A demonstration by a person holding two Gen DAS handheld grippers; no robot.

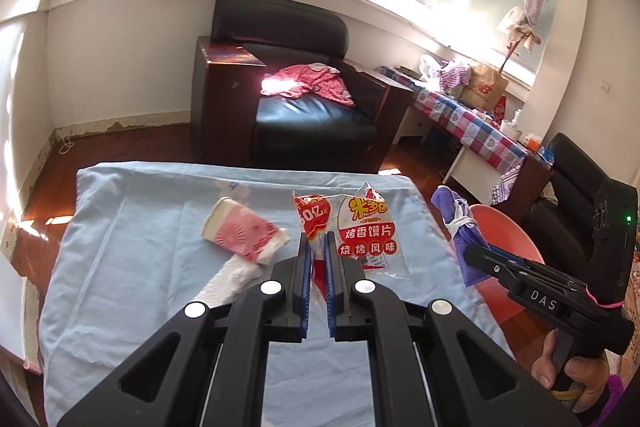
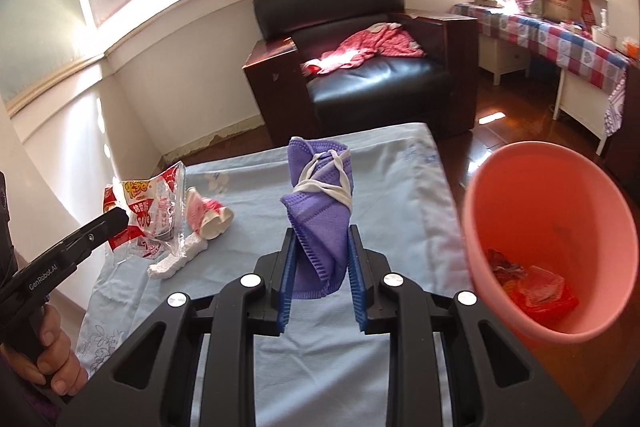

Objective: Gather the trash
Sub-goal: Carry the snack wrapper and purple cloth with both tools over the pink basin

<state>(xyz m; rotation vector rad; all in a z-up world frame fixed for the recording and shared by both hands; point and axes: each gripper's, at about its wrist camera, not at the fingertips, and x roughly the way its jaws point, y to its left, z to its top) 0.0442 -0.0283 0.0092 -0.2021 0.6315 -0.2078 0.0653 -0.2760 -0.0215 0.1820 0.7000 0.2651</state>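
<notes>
Over the table's (image 2: pixel 400 163) right edge, right gripper (image 2: pixel 320 259) pinches a purple mask (image 2: pixel 316 211) beside the pink bin (image 2: pixel 476 227); left gripper (image 1: pixel 318 259) clamps a snack wrapper (image 1: pixel 364 231).

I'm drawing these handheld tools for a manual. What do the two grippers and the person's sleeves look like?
Both are black plastic pistol-grip tools. The left gripper and right gripper have blue ribbed pads and round silver pivot bolts. Seen from the other view, the right one reads "DAS", with a green light and pink band; the left reads "GenRobot.AI". A purple sleeve shows at the right wrist.
</notes>
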